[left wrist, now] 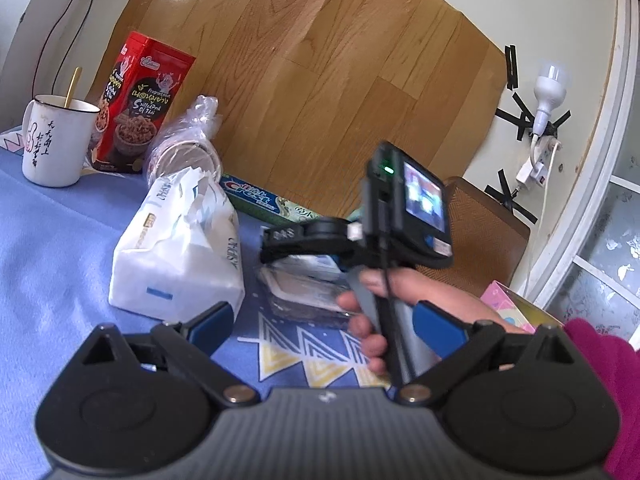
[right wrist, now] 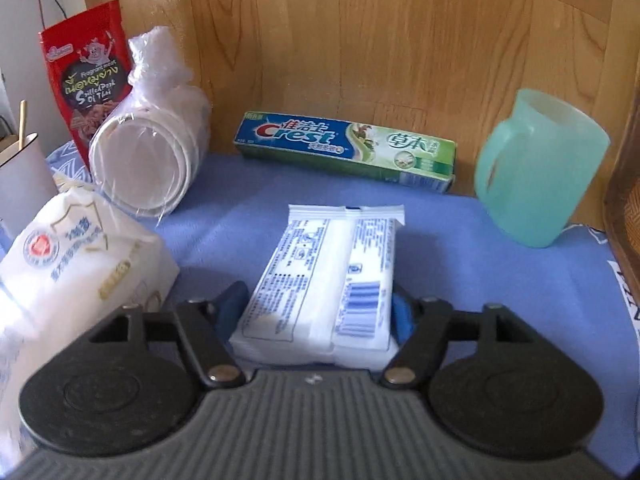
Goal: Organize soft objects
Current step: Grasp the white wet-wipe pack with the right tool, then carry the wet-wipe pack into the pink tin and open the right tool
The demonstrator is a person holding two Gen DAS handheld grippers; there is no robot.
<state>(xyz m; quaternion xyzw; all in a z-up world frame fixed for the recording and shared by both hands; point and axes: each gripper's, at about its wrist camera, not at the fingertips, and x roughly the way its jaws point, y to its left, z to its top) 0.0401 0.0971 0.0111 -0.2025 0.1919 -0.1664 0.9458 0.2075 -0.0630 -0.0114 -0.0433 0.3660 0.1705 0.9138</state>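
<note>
You worked at a counter (left wrist: 60, 248) covered by a blue cloth with yellow and white zigzags. Behind it stood a wood-grain panel (left wrist: 320, 80) taped to a pale wall (left wrist: 540, 8). To your right, a white bulb (left wrist: 550, 88) hung plugged into a wall socket, beside a white-framed frosted window (left wrist: 612, 248). Daylight lit the room.

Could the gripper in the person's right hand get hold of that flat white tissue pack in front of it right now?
Probably yes. The flat tissue pack already lies between the right gripper's blue pads, with nothing lying over it. The bigger tissue bag sits off to one side, clear of the pack. The pads don't seem to squeeze it yet.
</note>
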